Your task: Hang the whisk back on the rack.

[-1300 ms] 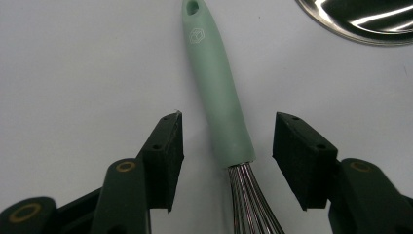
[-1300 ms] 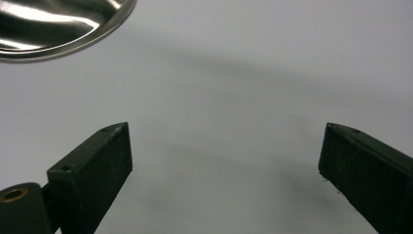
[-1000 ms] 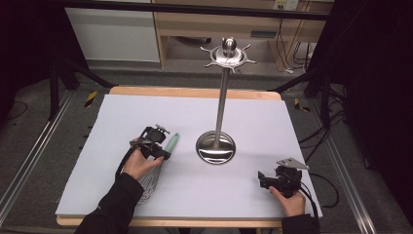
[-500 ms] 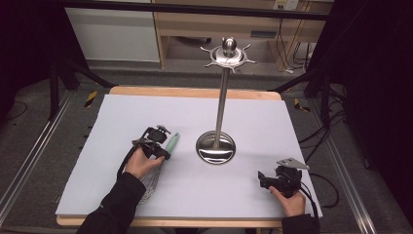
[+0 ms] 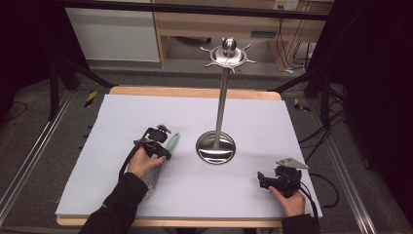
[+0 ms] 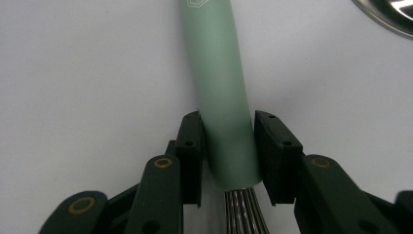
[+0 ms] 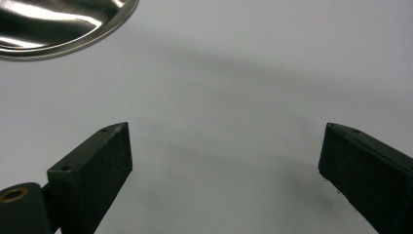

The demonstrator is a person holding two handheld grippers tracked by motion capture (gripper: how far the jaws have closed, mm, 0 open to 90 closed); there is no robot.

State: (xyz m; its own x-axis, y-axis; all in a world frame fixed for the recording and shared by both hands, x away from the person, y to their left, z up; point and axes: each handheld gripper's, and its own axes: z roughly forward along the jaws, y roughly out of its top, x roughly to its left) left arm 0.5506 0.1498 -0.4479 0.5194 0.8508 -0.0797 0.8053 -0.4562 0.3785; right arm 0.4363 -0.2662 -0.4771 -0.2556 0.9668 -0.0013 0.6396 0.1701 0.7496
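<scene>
At the left side of the bench [image 5: 122, 122], which is covered with a pale sheet, a whisk [image 5: 163, 156] lies flat. Its green handle [image 6: 219, 87] points away from the person and a little toward the middle, and its wire head [image 5: 151, 180] lies nearer to the person, partly under the left hand [image 5: 141, 163]. The left gripper [image 5: 163, 146] sits over the handle, close to the place where the wires come out. In the left gripper view the jaws have just been closing, with the handle between them. Now one black pad [image 6: 192, 146] stands on each side of the handle and they press against it, so the whisk is clamped. It rests on the sheet.

A little to the right of the handle, near but not touching, stands the round shiny base [image 5: 215, 147] of a metal stand [image 5: 223, 97]. A thin pole rises from it to a disc with short hooks [image 5: 228, 54] and a ball on the top. The hooks carry nothing.

Further to the right, near the front corner of the bench, the right hand [image 5: 288, 201] holds the right gripper [image 5: 265, 179], low over the sheet and well apart from the stand. In the right gripper view its jaws stand wide apart with only bare sheet between them, and the edge of the stand's base shows at the top left corner.
</scene>
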